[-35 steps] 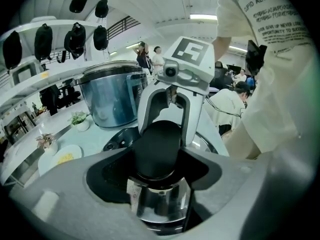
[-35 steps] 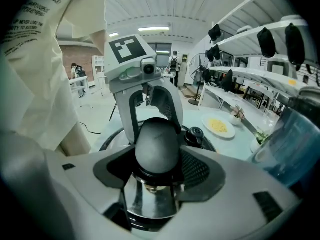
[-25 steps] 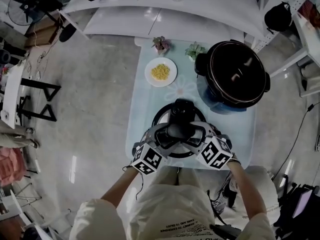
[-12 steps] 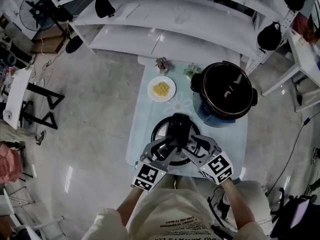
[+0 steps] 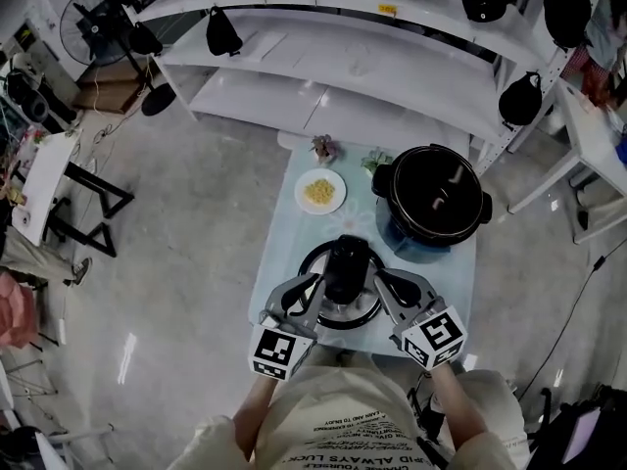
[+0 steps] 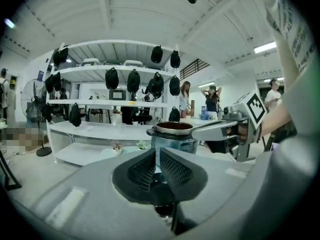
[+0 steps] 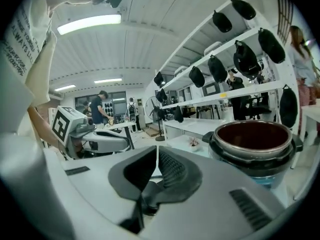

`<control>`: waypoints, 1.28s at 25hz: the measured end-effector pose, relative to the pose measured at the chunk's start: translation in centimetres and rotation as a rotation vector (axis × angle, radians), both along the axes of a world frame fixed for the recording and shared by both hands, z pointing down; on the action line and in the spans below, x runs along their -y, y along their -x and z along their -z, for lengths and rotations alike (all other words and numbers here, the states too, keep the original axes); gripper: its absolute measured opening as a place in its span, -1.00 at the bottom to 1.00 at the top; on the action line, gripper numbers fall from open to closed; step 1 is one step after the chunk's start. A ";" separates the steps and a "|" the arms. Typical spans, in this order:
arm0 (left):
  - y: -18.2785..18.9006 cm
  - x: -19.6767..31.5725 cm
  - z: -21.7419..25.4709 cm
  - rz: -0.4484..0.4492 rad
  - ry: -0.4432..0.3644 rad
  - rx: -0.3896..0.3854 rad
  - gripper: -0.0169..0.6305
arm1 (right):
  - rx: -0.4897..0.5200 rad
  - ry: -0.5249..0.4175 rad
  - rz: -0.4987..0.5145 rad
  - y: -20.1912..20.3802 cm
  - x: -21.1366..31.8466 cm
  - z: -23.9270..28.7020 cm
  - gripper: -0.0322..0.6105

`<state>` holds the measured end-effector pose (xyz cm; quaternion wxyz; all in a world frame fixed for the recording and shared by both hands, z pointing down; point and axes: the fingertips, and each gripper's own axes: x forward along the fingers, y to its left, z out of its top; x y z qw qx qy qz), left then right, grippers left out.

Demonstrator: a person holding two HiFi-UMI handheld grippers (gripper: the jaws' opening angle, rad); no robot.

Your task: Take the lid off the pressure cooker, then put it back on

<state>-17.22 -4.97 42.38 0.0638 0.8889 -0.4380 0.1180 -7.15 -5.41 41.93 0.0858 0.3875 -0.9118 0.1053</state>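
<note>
Hovering Shut Above the Lid

The left gripper [image 5: 313,285] and right gripper [image 5: 380,283] hang over the lid [image 5: 347,260], which lies on the desk [image 5: 294,231] by its near edge, close to the open pot [image 5: 432,205]. Both sets of fingers have just been closing and now meet, with nothing between them.

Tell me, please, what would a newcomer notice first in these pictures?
The open cooker stands lidless at the far right of the table. Its lid lies at the near edge, and above it hang the left gripper and right gripper, jaws just closed on nothing.
</note>
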 end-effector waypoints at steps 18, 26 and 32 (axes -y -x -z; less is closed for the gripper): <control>3.2 -0.9 7.1 0.124 -0.155 -0.032 -0.87 | 0.109 -0.172 -0.040 -2.2 -1.0 8.3 -0.89; 2.5 -2.3 8.1 0.094 -0.197 -0.081 -0.86 | 0.115 -0.189 -0.041 -2.9 -1.6 8.5 -0.88; 2.3 -3.0 6.9 0.085 -0.158 -0.099 -0.85 | 0.113 -0.164 -0.011 -3.0 -2.1 7.5 -0.88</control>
